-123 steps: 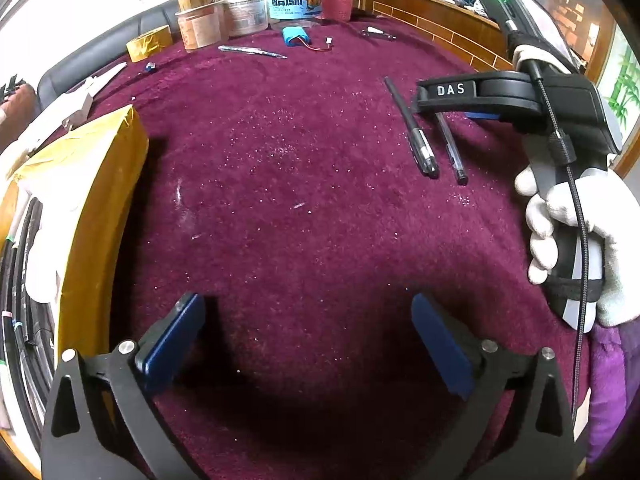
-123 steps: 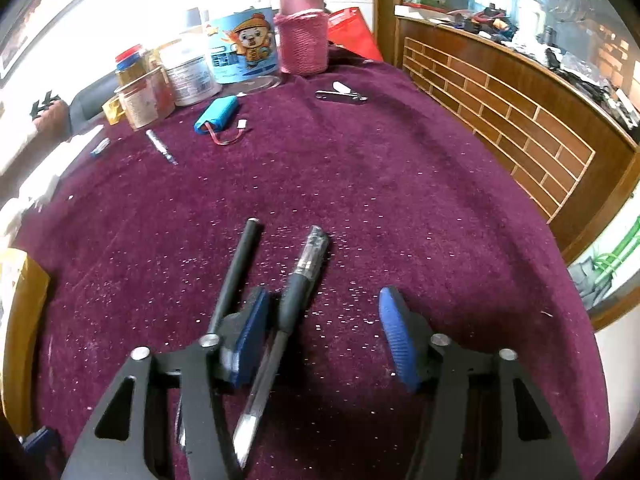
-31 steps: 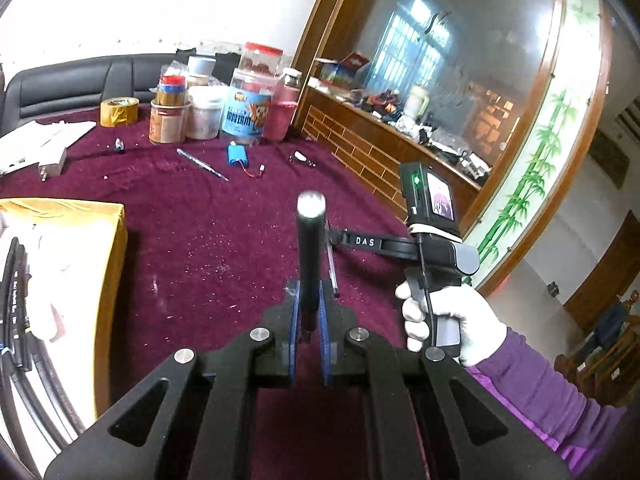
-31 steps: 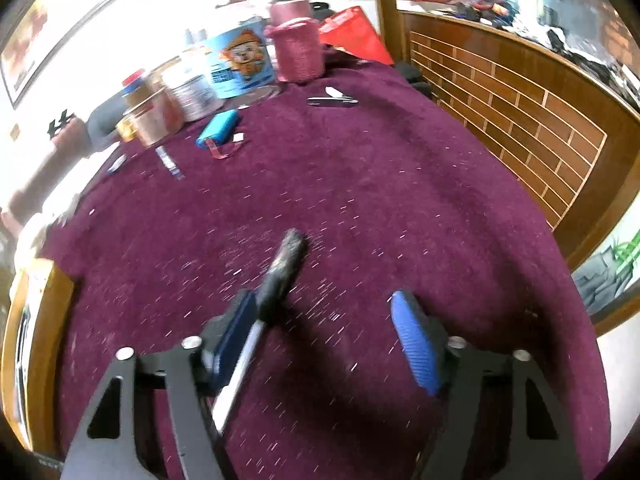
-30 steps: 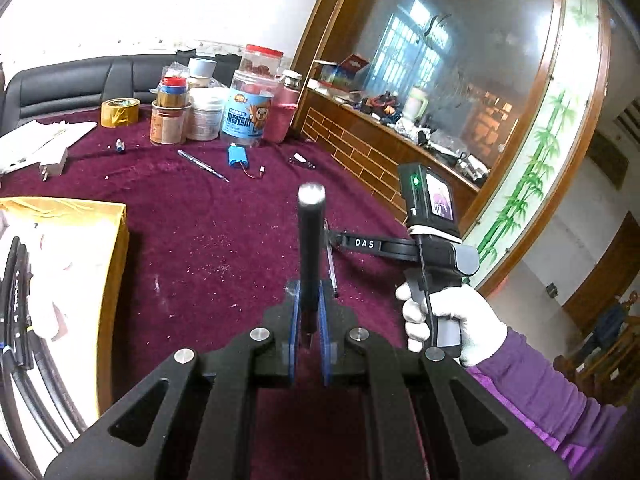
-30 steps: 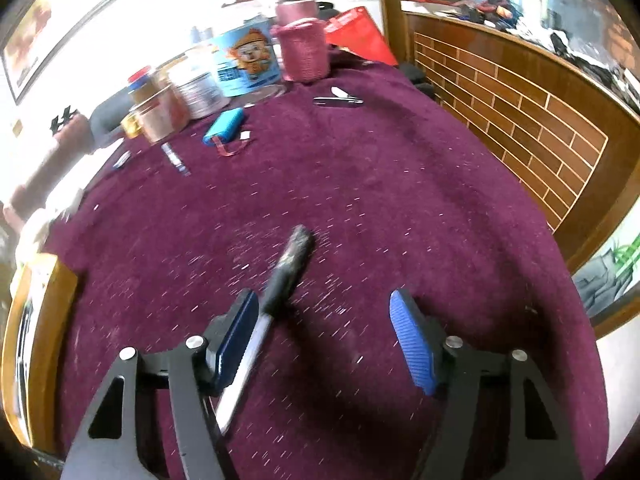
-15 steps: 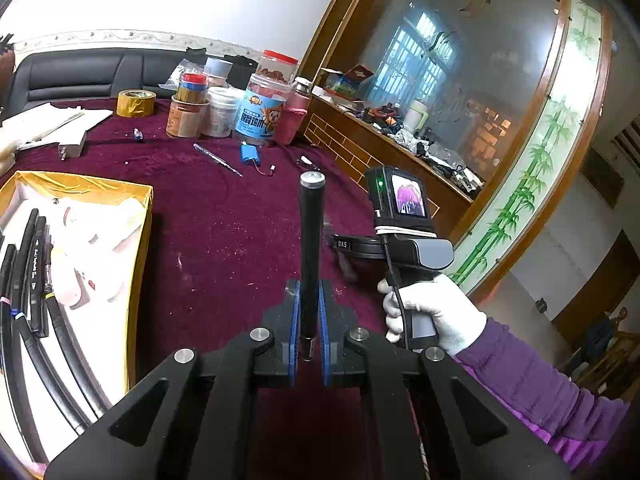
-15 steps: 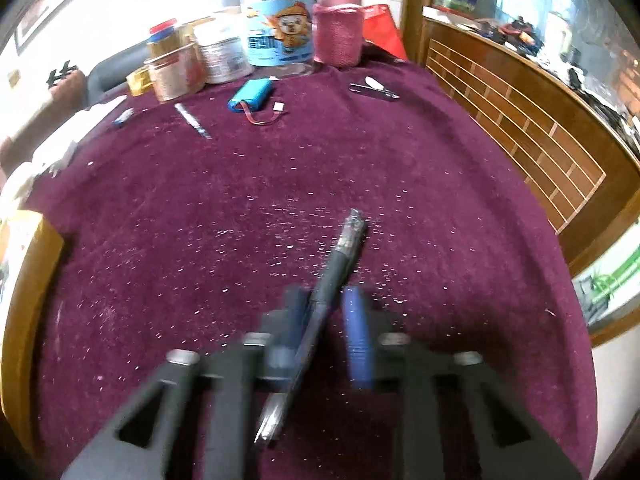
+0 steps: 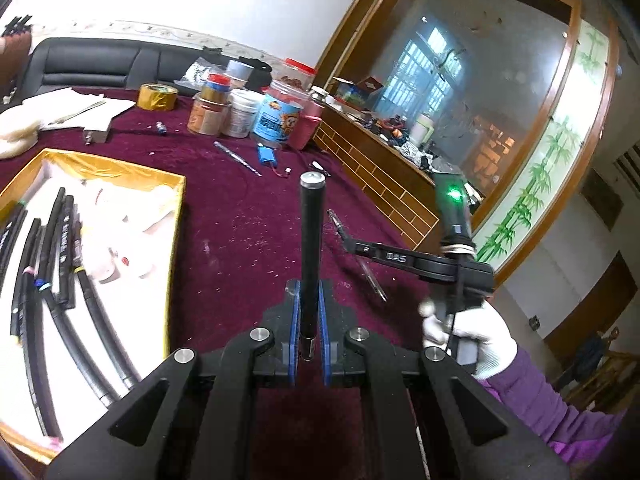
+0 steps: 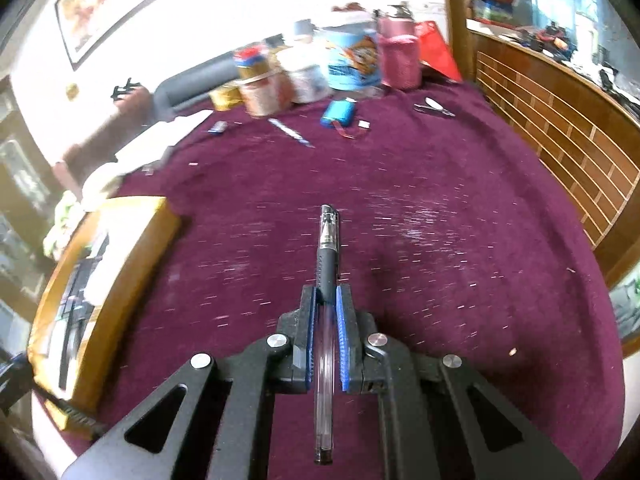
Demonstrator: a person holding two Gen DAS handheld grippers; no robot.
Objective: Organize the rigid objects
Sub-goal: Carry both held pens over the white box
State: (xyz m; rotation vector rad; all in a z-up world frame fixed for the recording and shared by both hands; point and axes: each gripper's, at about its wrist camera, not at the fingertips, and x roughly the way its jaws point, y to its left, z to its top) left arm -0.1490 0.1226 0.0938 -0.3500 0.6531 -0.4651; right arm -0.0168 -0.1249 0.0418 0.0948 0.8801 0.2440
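My left gripper (image 9: 308, 320) clenches the black marker (image 9: 311, 236); my right gripper (image 10: 326, 312) clenches the gel pen (image 10: 327, 264). I judge: carry both level over the worktop (image 10: 440, 208), lay them parallel inside the yellow box (image 9: 176, 216).

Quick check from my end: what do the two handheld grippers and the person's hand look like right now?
Both the left gripper and right gripper have black frames, silver rivets and blue ribbed pads. The right one carries white "DAS" lettering, a green light and a black cable. The hand wears a white glove and purple sleeve.

Right gripper (image 10: 325, 304) clamps gel pen (image 10: 327, 264) above tablecloth (image 10: 460, 240).
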